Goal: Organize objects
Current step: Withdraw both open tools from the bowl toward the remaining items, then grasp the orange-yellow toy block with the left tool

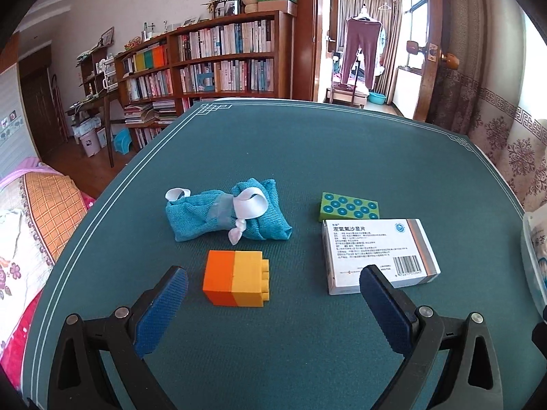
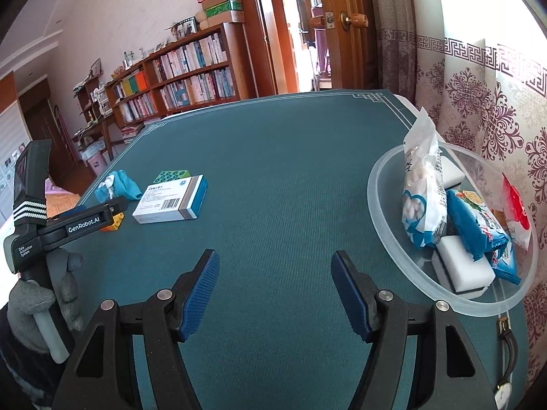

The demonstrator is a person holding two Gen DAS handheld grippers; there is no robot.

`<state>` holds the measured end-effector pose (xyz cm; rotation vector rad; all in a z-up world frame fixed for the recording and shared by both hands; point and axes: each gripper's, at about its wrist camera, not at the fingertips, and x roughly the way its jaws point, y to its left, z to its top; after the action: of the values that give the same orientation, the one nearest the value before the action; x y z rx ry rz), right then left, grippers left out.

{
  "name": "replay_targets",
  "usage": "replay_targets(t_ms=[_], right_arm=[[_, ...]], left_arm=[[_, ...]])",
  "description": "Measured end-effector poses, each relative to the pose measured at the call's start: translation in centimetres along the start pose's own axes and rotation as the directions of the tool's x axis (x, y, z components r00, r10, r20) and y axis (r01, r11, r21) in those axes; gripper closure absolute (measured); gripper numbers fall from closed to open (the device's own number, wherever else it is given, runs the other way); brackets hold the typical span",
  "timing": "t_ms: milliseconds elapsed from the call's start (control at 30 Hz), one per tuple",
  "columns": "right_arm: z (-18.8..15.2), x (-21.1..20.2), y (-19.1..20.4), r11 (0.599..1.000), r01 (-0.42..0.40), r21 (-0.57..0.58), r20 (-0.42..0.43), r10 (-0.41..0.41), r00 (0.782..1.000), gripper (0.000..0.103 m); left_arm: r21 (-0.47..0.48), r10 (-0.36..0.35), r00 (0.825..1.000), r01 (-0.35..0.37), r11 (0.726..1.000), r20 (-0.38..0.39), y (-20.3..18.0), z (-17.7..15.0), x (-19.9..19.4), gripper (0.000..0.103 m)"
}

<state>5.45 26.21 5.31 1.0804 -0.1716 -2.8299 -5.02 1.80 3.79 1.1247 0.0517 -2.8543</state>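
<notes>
A teal felt-covered desk (image 1: 342, 157) edged with white lines is seen, bearing a half-orange, half-yellow plastic block (image 1: 236, 278) and a green box dotted with blue circles (image 1: 348, 206).

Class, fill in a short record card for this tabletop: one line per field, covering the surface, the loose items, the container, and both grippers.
surface: green table mat
loose items: orange and yellow block, blue cloth bundle, white medicine box, green dotted block
container: clear bowl at the right, holding snack packets and white sponges
beside the bowl: wristwatch
left gripper: open, nearest the orange and yellow block
right gripper: open, holding nothing
</notes>
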Motion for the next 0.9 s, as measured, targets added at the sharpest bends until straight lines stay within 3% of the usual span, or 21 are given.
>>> replay_targets(t_ms=[300, 500, 700, 900], right_arm=[[0.0, 1.2, 1.9, 0.999, -0.021, -0.030, -0.025, 0.020, 0.999, 0.034], [0.1, 2.0, 2.6, 0.998, -0.036, -0.046, -0.038, 0.035, 0.999, 0.034], [0.5, 2.9, 3.4, 0.997, -0.052, -0.063, -0.056, 0.049, 0.997, 0.034], [1.4, 4.0, 4.5, 0.994, -0.071, -0.087, -0.058, 0.066, 0.996, 0.034]], left_arm=[[-0.048, 0.023, 0.998, -0.026, 0.998, -0.059, 2.5, -0.2, 2.0, 0.001], [-0.096, -0.007, 0.993, -0.005, 0.995, -0.116, 3.5, -0.4, 3.2, 0.002], [-0.087, -0.012, 0.992, 0.001, 0.996, -0.127, 3.3, -0.6, 3.3, 0.024], [-0.059, -0.016, 0.994, 0.010, 0.998, -0.104, 2.9, -0.7, 2.9, 0.058]])
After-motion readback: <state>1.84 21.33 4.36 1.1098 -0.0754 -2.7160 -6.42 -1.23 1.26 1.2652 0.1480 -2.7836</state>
